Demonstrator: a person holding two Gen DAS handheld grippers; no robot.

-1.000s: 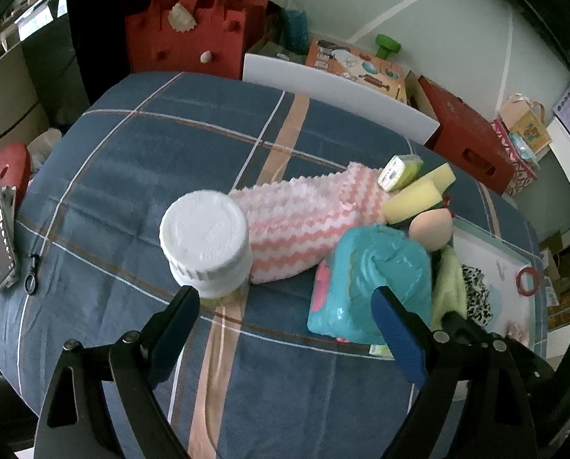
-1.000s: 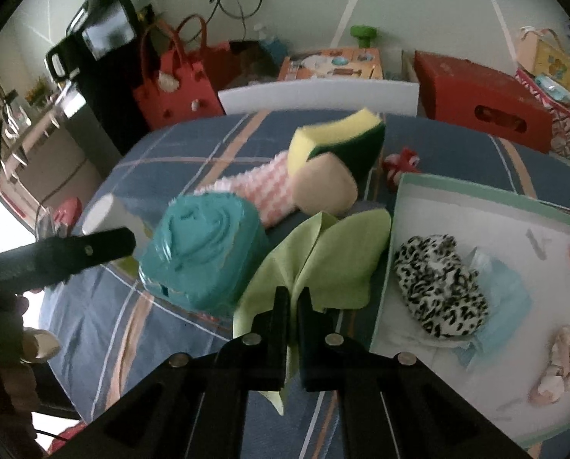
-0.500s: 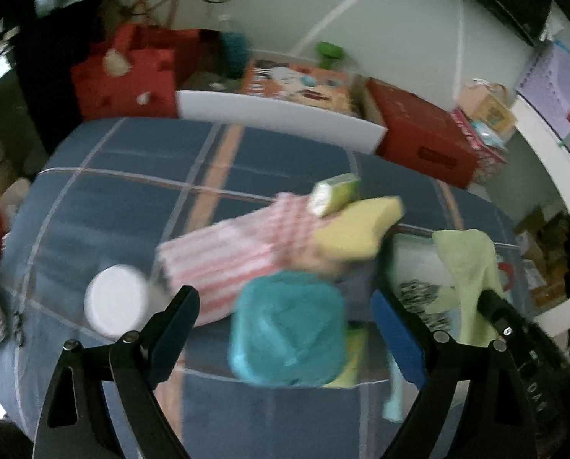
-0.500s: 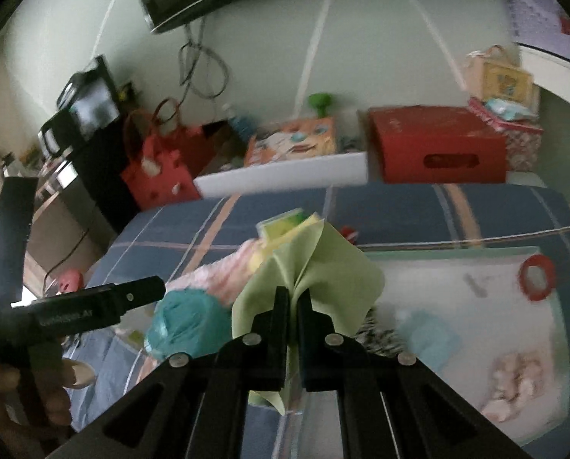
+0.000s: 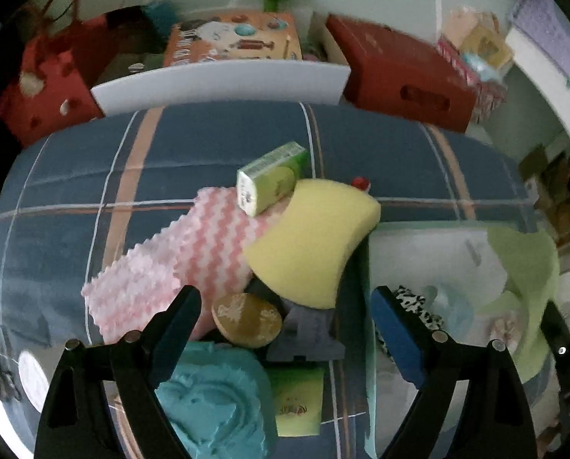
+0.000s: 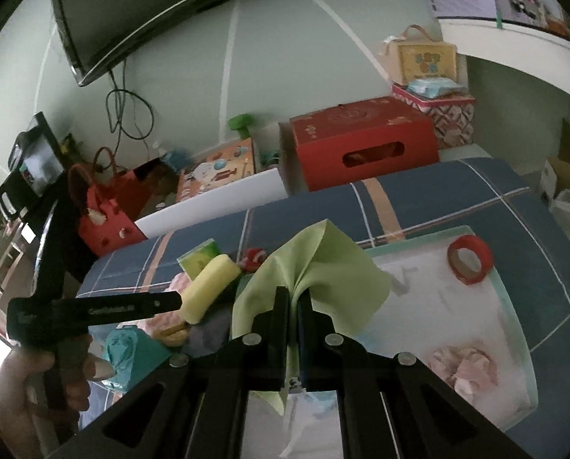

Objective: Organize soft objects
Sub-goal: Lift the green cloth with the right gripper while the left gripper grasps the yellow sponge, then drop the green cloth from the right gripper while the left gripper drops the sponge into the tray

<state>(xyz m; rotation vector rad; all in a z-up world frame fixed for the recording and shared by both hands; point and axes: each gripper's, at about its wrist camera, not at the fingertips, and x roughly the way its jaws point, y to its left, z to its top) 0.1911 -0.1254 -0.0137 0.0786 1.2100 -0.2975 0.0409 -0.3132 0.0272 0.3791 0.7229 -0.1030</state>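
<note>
My right gripper [image 6: 293,298] is shut on a light green cloth [image 6: 323,267] and holds it in the air over the white tray [image 6: 514,306]; the cloth also shows in the left wrist view [image 5: 525,287]. My left gripper [image 5: 285,306] is open and empty above a pile: a yellow sponge [image 5: 315,241], a pink zigzag towel [image 5: 177,264], a round tan puff [image 5: 246,319], a teal soft pack [image 5: 216,409] and a green tissue pack [image 5: 269,178]. In the tray lie a leopard scrunchie [image 5: 418,306] and a pink soft item [image 6: 464,367].
A red tape roll [image 6: 470,260] lies in the tray's far corner. A white jar lid [image 5: 32,378] is at the table's left edge. Behind the blue plaid table [image 5: 208,145] stand a red box [image 6: 361,141], a white board [image 5: 220,84] and a red bag [image 6: 105,214].
My right gripper lifted the green cloth off the pile and carried it right, over the tray. My left gripper swung right, from the jar toward the sponge and puff.
</note>
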